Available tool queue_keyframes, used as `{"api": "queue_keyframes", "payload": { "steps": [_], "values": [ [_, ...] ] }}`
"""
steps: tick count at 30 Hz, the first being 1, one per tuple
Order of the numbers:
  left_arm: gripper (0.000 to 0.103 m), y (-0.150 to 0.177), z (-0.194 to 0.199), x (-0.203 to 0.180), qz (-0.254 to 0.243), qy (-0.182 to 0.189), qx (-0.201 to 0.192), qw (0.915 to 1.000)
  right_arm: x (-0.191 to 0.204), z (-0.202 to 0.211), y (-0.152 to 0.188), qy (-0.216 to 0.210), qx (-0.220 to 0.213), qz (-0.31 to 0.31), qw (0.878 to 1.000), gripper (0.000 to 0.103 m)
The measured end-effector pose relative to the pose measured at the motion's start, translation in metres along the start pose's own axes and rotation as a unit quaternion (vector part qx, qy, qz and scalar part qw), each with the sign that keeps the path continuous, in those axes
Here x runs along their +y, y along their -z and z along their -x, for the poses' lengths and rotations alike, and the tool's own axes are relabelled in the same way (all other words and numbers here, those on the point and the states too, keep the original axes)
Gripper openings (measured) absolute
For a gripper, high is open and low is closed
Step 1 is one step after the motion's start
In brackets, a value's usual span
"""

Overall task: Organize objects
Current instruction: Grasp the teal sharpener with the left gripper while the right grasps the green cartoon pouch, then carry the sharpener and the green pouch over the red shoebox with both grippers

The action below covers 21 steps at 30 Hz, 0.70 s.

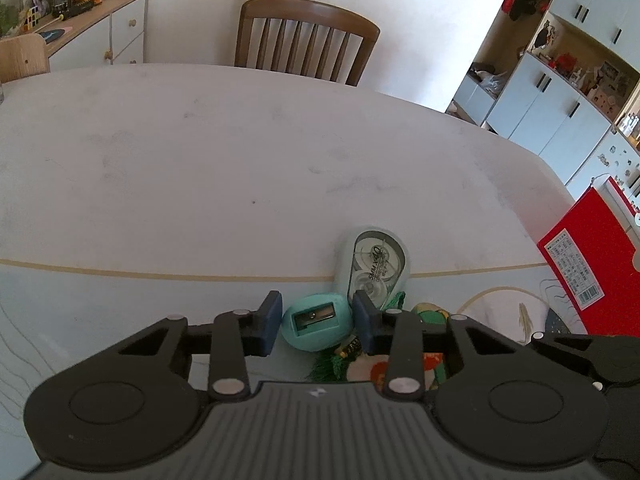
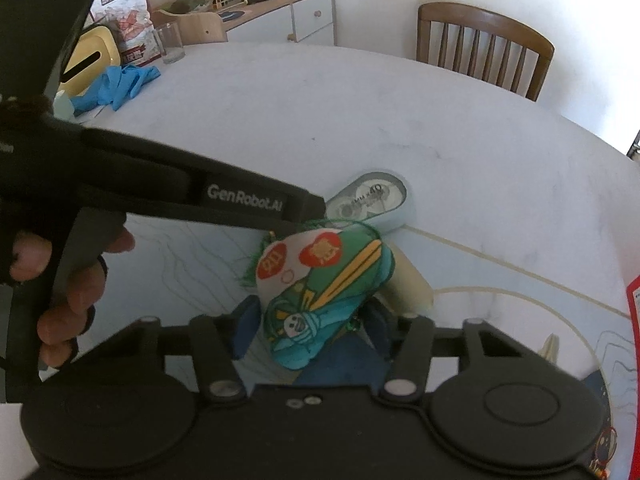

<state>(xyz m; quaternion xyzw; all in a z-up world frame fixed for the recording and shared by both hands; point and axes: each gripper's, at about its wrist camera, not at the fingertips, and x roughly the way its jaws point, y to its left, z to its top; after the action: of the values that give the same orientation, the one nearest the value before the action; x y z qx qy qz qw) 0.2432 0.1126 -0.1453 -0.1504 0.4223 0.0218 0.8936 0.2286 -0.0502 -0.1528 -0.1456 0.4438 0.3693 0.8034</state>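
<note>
A teal pencil sharpener (image 1: 316, 327) sits on the worktop (image 1: 240, 160), pinched between the left claw (image 1: 317, 322) pads, beside a correction tape (image 1: 374, 266). From the right wrist, the right claw (image 2: 310, 330) closes around a green pouch (image 2: 320, 296), seemingly for lifting.

Teal egg-shaped sharpener (image 1: 317, 327) beside grey correction tape (image 1: 374, 268); green printed pouch (image 2: 320, 296) adjacent, possibly touching.

"GenRobot.AI" on the left tongs' (image 2: 224, 216) arm; apparently "5MM x 40" on correction tape (image 1: 372, 268).
</note>
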Motion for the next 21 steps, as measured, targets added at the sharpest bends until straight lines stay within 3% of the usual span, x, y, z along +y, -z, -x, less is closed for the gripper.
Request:
{"api": "queue_keyframes", "payload": {
  "steps": [8, 21],
  "values": [
    [0.037, 0.0, 0.009, -0.001, 0.006, -0.004, -0.007, 1.0, -0.005, 0.007, 0.001, -0.008, 0.001, -0.018, 1.0, 0.043],
    [0.037, -0.007, 0.059, -0.016, -0.015, 0.008, -0.023, 0.9996, -0.023, 0.067, 0.001, -0.019, -0.019, -0.007, 1.0, 0.041]
  ]
}}
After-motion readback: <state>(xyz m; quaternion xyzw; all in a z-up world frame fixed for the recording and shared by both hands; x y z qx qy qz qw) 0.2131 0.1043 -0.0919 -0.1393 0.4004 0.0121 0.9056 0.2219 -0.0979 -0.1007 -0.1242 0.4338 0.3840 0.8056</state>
